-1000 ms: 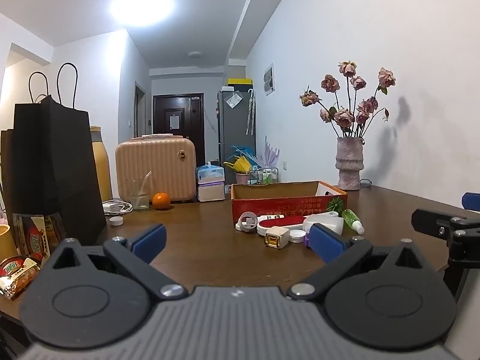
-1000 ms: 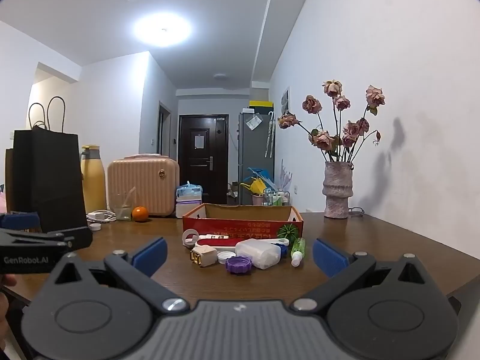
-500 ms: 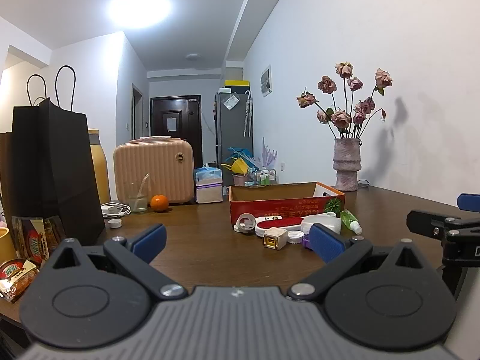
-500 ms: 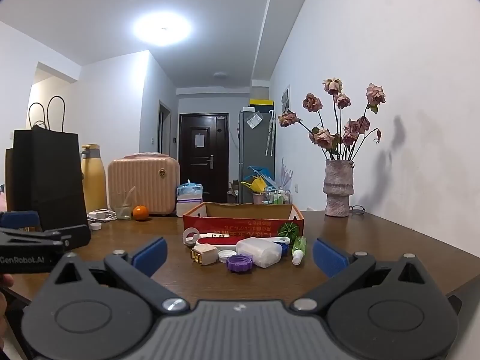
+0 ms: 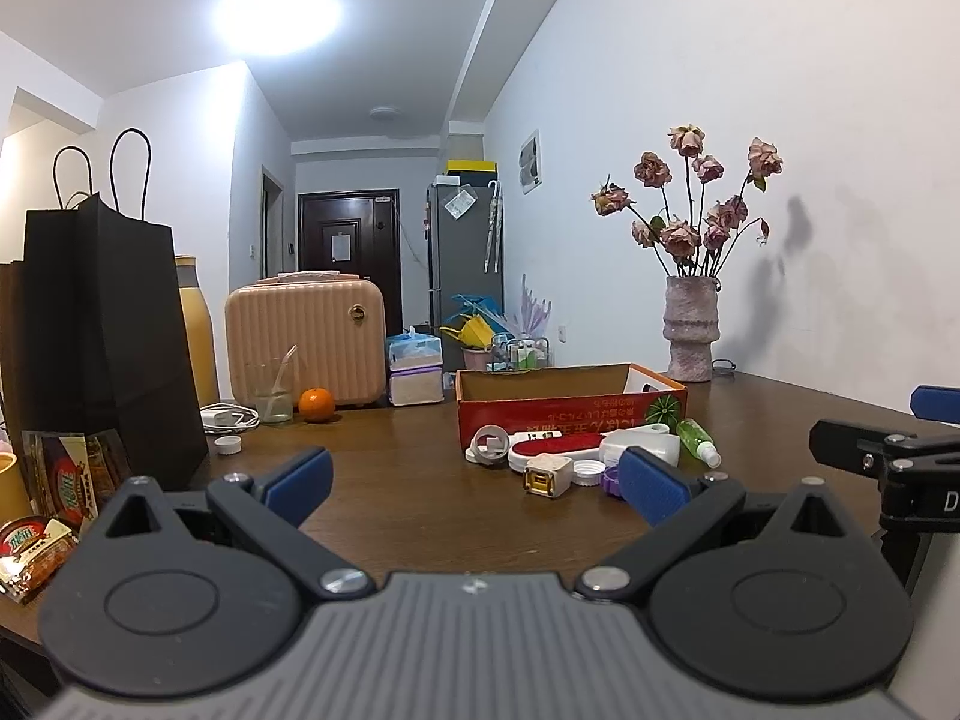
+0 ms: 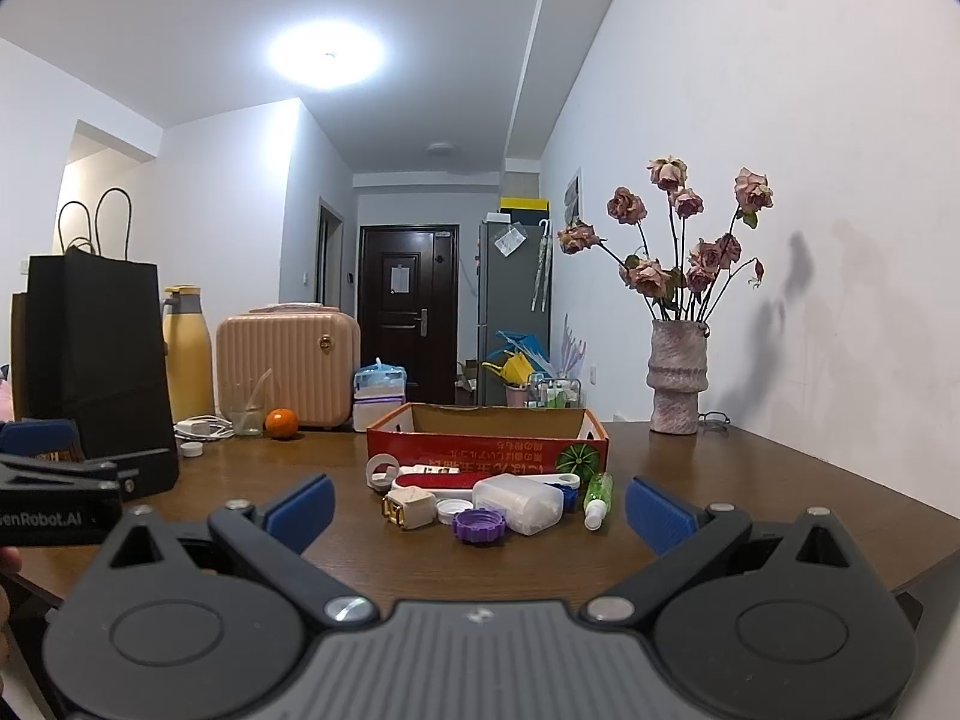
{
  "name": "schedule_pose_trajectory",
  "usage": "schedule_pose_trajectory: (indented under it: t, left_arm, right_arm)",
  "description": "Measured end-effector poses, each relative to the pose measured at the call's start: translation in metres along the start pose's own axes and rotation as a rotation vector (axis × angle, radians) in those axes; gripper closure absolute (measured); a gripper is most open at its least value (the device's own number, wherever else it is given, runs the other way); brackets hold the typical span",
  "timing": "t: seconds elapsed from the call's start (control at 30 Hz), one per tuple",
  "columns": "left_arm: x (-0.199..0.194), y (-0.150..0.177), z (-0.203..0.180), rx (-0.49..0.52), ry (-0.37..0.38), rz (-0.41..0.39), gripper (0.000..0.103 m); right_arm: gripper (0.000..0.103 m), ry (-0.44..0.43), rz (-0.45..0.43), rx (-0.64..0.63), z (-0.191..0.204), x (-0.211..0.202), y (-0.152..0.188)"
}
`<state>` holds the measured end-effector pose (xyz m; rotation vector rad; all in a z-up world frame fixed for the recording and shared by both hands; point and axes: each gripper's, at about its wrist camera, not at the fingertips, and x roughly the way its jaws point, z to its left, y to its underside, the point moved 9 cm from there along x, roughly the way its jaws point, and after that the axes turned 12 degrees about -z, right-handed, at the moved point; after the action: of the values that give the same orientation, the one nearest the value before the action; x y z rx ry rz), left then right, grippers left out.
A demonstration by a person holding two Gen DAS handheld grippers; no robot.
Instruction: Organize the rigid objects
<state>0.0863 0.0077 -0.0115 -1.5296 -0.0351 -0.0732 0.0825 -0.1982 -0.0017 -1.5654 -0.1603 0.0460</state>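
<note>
A cluster of small rigid items lies on the brown table in front of a red cardboard box (image 5: 570,405) (image 6: 486,441). It includes a white-and-gold cube (image 6: 411,507) (image 5: 547,475), a purple cap (image 6: 480,526), a white cap (image 6: 454,510), a clear plastic case (image 6: 519,503), a green bottle (image 6: 597,492) (image 5: 698,441), a red-topped flat piece (image 5: 552,456) and a white ring (image 6: 381,471) (image 5: 489,441). My left gripper (image 5: 474,480) and right gripper (image 6: 477,507) both stand open and empty, short of the cluster and level with the table.
A black paper bag (image 5: 102,342), yellow flask (image 6: 187,351), pink case (image 5: 306,342), glass (image 5: 270,393), orange (image 5: 316,403), charger cable (image 5: 225,417) and small white cap (image 5: 228,446) stand at the left. A vase of dried roses (image 6: 675,381) is at the back right. Snack packets (image 5: 36,546) lie near left.
Both views shift only slightly; the left gripper has edged a little, the items stay put, and both grippers remain open.
</note>
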Motion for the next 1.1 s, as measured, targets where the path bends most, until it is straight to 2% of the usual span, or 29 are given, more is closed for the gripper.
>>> schedule_pose_trajectory:
  t: [1.1]
  left_arm:
    - [0.0061,0.0035,-0.0003,-0.005,-0.010,0.028,0.000]
  right_arm:
    - [0.000,0.014,0.018,0.005,-0.0039,0.0037,0.0054]
